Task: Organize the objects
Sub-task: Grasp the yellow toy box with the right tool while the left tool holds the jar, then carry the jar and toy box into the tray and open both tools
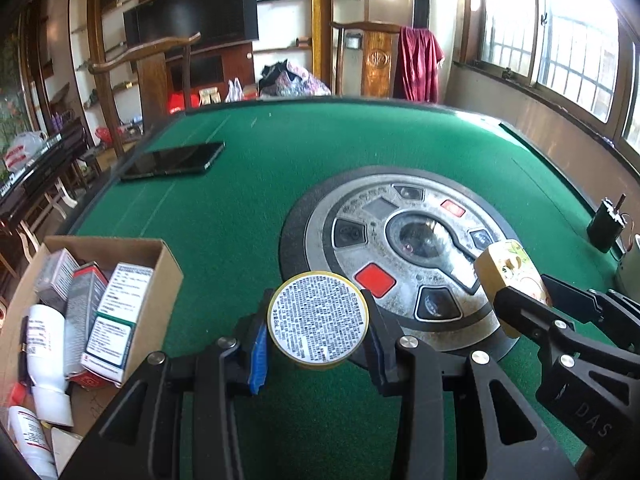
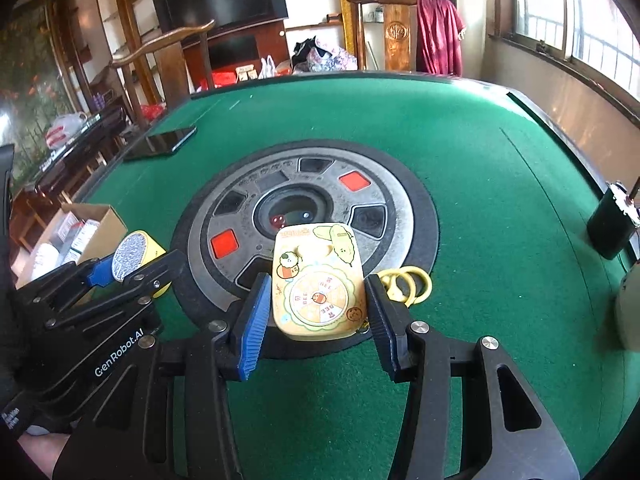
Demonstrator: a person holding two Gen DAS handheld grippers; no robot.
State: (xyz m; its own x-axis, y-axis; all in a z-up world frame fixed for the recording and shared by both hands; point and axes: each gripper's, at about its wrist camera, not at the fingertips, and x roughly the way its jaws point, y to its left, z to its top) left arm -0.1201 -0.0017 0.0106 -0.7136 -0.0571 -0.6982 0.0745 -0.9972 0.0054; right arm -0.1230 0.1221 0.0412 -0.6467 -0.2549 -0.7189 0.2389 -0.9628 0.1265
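Observation:
My left gripper (image 1: pixel 318 346) is shut on a round yellow tin (image 1: pixel 318 318) with a printed white label, held above the green felt. It also shows in the right wrist view (image 2: pixel 134 258). My right gripper (image 2: pixel 318 312) is shut on a yellow cartoon-printed case (image 2: pixel 318 284) with a yellow ring clip (image 2: pixel 406 282) beside it, over the table's round centre panel (image 2: pixel 360 216). The case also shows in the left wrist view (image 1: pixel 510 284). A cardboard box (image 1: pixel 132 250) holding medicine boxes and white bottles sits at the table's left edge.
A black phone (image 1: pixel 174 162) lies on the green felt table (image 1: pixel 280 152) at the far left. A dark cup with a straw (image 2: pixel 612 226) and a pale container (image 2: pixel 630 312) stand at the right edge. Wooden chairs stand beyond the table.

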